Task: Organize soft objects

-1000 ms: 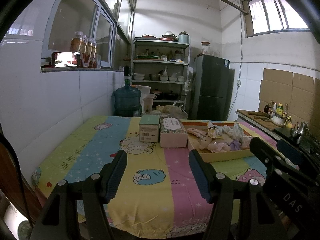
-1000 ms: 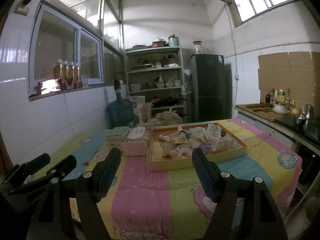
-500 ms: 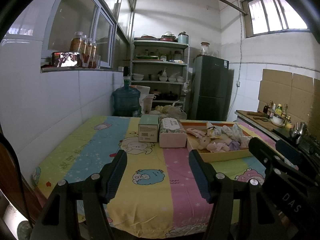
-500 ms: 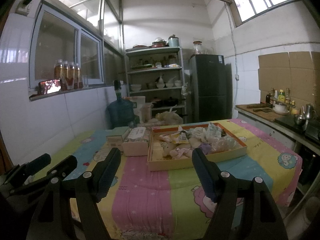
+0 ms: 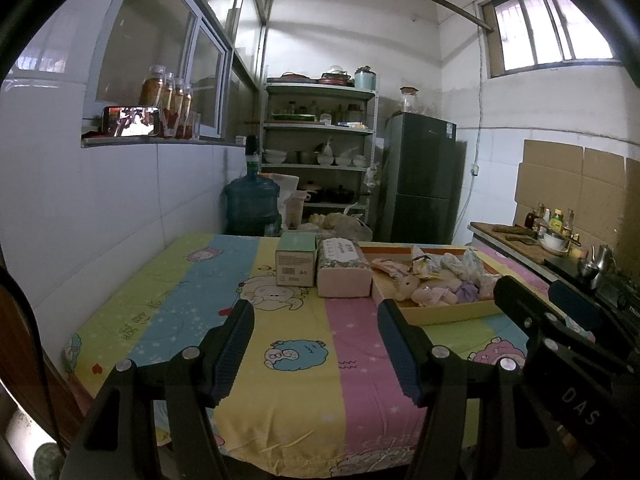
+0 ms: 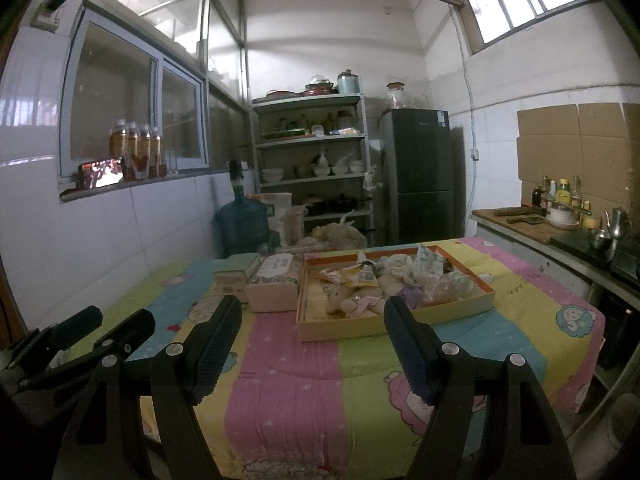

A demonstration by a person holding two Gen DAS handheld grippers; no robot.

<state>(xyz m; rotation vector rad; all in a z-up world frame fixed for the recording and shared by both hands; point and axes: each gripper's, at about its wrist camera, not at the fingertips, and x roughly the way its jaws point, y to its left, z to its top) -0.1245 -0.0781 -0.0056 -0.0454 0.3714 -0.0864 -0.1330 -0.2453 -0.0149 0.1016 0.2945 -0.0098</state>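
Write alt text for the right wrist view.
The open right gripper hangs empty over a striped cartoon tablecloth, aimed at a tray of soft toys and packets. Two boxes sit left of the tray.

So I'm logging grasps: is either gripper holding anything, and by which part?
Nothing is held. The left gripper and right gripper both stand open over the tablecloth, short of the tray.
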